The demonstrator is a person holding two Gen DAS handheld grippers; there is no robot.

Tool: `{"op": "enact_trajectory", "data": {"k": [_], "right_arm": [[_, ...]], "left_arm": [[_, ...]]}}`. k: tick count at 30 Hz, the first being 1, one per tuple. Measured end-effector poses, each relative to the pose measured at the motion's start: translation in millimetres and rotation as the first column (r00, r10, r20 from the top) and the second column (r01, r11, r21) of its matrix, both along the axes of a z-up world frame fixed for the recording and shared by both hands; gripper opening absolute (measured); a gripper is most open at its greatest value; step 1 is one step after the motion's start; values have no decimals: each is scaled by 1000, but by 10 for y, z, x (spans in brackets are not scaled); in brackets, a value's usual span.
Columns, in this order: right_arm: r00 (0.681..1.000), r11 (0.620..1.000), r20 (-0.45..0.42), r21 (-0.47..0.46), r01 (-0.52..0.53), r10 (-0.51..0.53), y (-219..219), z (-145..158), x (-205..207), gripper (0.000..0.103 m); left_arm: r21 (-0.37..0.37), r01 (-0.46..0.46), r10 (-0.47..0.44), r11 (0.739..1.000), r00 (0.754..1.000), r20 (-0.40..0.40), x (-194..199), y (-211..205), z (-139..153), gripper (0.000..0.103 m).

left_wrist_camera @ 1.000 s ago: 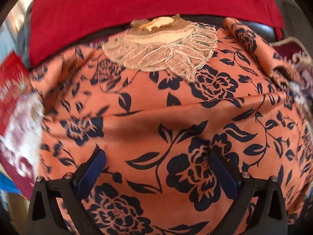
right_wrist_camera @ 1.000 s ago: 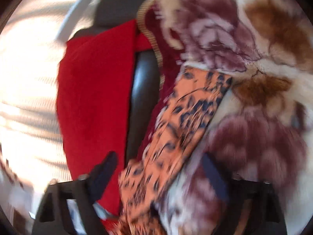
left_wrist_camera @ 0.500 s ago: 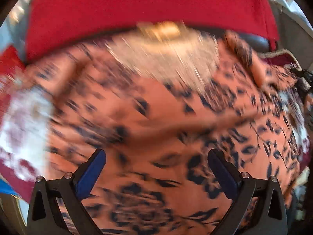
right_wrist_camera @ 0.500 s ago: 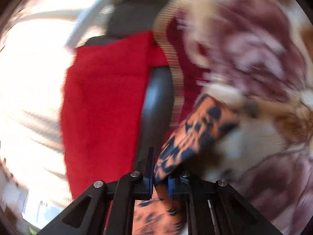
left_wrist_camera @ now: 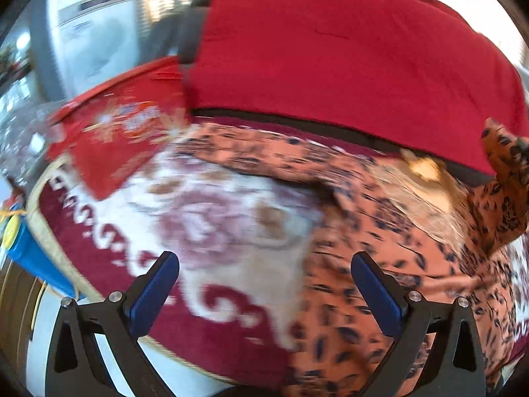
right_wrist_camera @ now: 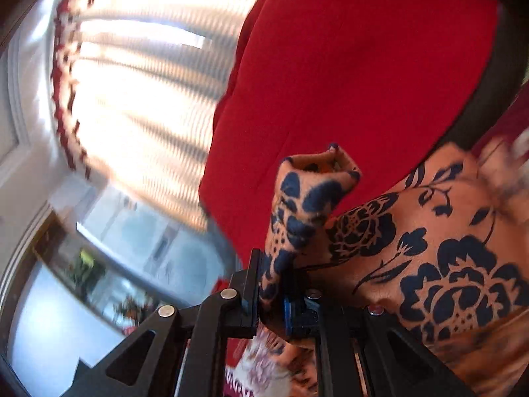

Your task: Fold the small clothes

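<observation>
On the patterned blanket (left_wrist_camera: 215, 225) in front of the red-draped chair back (left_wrist_camera: 347, 59), your orange floral garment (left_wrist_camera: 380, 264) is still mostly spread out, so the fold looks barely begun: one grab made, no finished crease visible anywhere. Your right hand-held gripper (right_wrist_camera: 271, 301) is clenched on a sleeve or corner of that garment (right_wrist_camera: 310, 198), the fabric bunched and sticking up beyond the pads, with the rest of the cloth trailing off to the right in the right wrist view. The same raised end shows at the far right edge of the left wrist view (left_wrist_camera: 506, 172), standing above the rest of the cloth. Your left hand-held gripper (left_wrist_camera: 264, 284) is released, jaws spread wide, nothing between them; it hangs over the garment's left edge where the orange cloth meets bare blanket, the right finger (left_wrist_camera: 377, 291) over cloth, the left finger over blanket. A pale lace collar patch (left_wrist_camera: 426, 188) sits near the top of the garment, blurred. Left to do, as I judge it: carry the held end across, lay it flat, then fold the rest. Room: open blanket to the left of the garment gives space to lay or slide cloth; a red printed packet (left_wrist_camera: 112, 145) lies on the blanket's far left corner, and the blanket's near edge drops off just below your left gripper, with a blue thing (left_wrist_camera: 33, 258) past it. The chair back crowds the far side, so keep the lifted sleeve off it.
</observation>
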State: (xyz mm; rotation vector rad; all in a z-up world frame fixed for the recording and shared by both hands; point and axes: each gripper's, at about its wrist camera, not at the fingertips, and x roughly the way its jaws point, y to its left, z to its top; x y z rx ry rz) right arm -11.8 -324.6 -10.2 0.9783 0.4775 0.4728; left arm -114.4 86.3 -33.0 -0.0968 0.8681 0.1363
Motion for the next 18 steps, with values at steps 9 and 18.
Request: {"op": "enact_trajectory", "data": {"k": [9, 18], "right_arm": [[945, 964, -196, -7, -268, 261, 1268, -379, 482, 99], [955, 946, -236, -227, -233, 178, 876, -415, -64, 89]], "left_arm": [[-118, -127, 125, 985, 992, -27, 132, 722, -379, 103], [-371, -167, 148, 914, 986, -78, 772, 1040, -672, 103]]}}
